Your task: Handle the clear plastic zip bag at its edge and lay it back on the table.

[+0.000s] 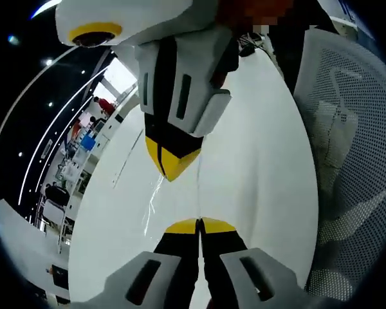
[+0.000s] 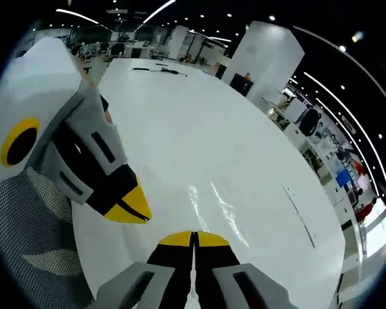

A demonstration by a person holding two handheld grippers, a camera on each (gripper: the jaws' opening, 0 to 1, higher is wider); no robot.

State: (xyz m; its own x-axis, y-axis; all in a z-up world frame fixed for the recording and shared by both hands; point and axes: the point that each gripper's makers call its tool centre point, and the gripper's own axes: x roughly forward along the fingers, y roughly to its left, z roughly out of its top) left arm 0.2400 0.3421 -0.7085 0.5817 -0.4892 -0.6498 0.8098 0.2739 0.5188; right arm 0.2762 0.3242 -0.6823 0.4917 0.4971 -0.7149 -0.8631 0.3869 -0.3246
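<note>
The clear plastic zip bag (image 1: 156,196) shows only as faint glints and a thin straight edge over the white table (image 1: 264,161). In the left gripper view my left gripper (image 1: 199,225) is shut, and the bag's edge runs into its yellow tips. My right gripper (image 1: 172,168) comes down from the top, also shut, with the bag's glints starting at its tip. In the right gripper view my right gripper (image 2: 194,238) is shut at the bottom with the bag (image 2: 212,203) gleaming just ahead. The left gripper (image 2: 130,209) points in from the left, close beside it.
A grey mesh chair (image 1: 354,161) stands by the table's edge and also appears as the chair (image 2: 32,238) under the left gripper. A dark cable (image 2: 157,69) lies at the far end of the table (image 2: 199,116). Beyond are a white pillar (image 2: 267,55) and office desks (image 1: 77,148).
</note>
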